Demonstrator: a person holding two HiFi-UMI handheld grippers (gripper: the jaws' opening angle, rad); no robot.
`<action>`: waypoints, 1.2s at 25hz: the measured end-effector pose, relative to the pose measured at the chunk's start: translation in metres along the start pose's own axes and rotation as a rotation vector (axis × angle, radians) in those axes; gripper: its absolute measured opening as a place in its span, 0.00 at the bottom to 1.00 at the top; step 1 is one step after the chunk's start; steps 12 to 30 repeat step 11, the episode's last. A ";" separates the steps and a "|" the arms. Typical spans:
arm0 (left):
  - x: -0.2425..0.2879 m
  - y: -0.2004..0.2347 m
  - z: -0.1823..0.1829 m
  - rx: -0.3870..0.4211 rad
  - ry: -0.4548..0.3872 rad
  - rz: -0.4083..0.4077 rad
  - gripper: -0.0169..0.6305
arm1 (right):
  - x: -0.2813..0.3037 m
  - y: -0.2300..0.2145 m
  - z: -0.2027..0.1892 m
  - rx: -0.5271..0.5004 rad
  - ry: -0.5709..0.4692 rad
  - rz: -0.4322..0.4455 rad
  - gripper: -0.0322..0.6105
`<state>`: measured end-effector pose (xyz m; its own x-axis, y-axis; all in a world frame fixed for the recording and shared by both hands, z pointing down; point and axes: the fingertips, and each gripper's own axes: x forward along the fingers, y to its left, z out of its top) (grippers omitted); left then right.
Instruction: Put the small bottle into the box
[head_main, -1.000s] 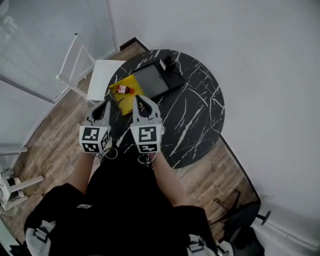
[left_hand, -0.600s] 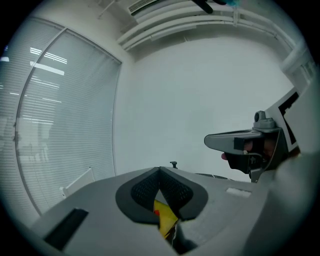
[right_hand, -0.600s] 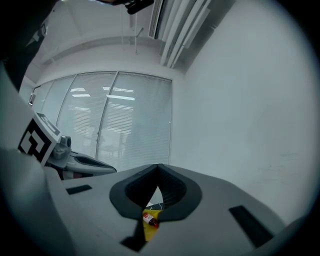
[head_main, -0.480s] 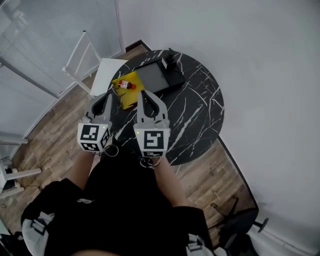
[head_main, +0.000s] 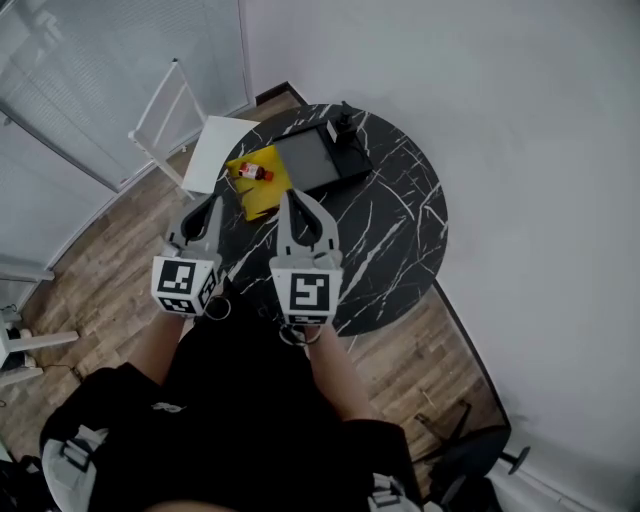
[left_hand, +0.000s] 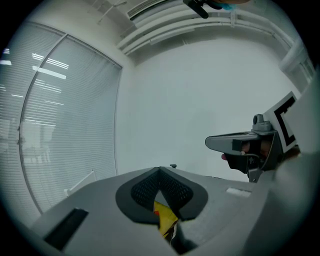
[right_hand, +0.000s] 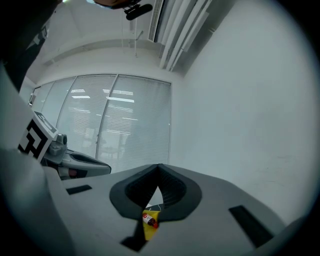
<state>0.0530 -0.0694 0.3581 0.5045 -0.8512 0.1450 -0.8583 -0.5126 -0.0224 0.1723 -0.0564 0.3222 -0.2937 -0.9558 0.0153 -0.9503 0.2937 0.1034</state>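
Hovering with left gripper (head_main: 214, 204) and right gripper (head_main: 288, 198) both closed, empty — judging small bottle (head_main: 251, 173) as probably light, rigid, slick, roll-prone; favouring a pinch across its mid-body.

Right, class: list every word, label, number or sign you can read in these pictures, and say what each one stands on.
No text in these pictures can be read.
The small bottle: its label is too small to read.
The marker cube on the left claw: a black-and-white square pattern, no lettering.
The marker cube on the right claw: a pattern of the same kind, no lettering.
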 end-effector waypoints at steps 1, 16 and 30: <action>0.000 0.001 0.001 0.001 0.000 0.000 0.03 | 0.001 0.001 0.001 -0.003 0.002 0.001 0.04; 0.000 0.004 0.007 0.008 -0.015 -0.006 0.03 | 0.004 0.003 0.007 -0.033 -0.001 0.003 0.04; 0.000 0.004 0.007 0.008 -0.015 -0.006 0.03 | 0.004 0.003 0.007 -0.033 -0.001 0.003 0.04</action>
